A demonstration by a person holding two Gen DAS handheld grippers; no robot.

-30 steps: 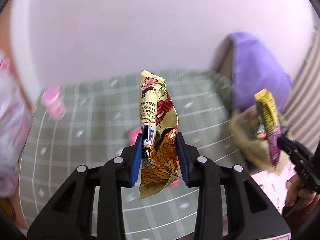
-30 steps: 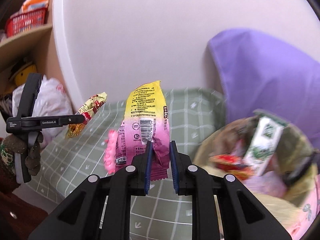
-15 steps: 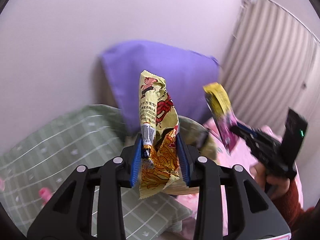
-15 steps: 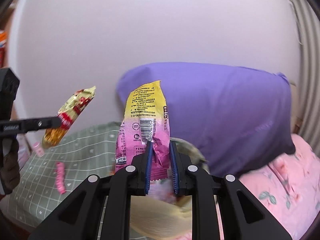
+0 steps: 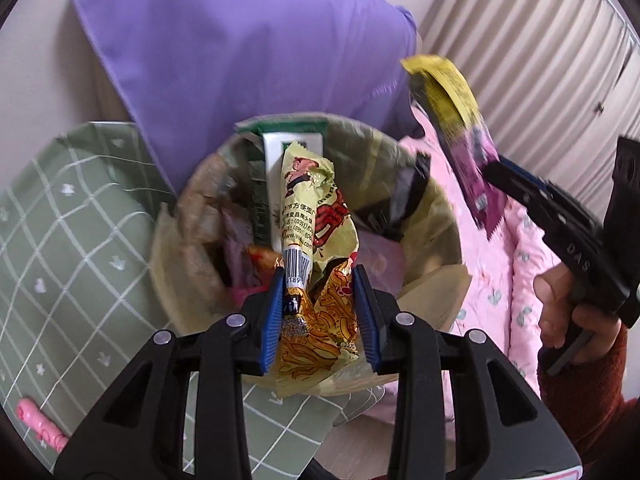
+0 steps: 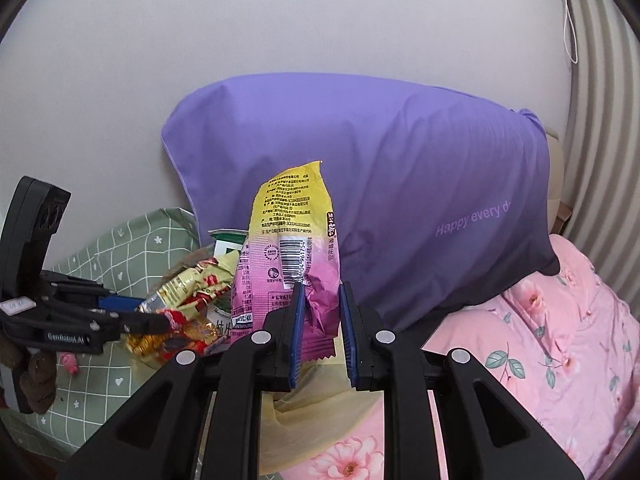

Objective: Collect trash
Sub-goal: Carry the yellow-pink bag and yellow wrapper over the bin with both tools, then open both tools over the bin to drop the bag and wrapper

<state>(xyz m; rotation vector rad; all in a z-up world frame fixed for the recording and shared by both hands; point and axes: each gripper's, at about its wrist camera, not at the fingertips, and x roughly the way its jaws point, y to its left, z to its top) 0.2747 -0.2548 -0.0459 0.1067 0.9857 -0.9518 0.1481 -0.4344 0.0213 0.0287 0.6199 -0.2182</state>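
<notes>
Wrappers fill both grippers. The left gripper (image 5: pixel 318 316) is clamped on a crumpled yellow noodle wrapper (image 5: pixel 316 248), which sticks up right over the open mouth of the bin (image 5: pixel 436 208). That bin has a yellowish liner and already holds a green-and-white carton (image 5: pixel 276 152) along with other scraps. The right gripper (image 6: pixel 322 334) is pinched on a yellow-and-purple packet (image 6: pixel 294 236), held upright just beside the bin's rim, on the side of the pink floral quilt (image 6: pixel 560 344). A hand (image 5: pixel 568 312) with a dark red sleeve grips that tool's handle. Behind the bin leans a purple pillow (image 6: pixel 400 184) against the pale wall. To the left lies a green checked cloth (image 5: pixel 60 240), with a small pink thing (image 5: pixel 40 424) resting on it near the edge.
</notes>
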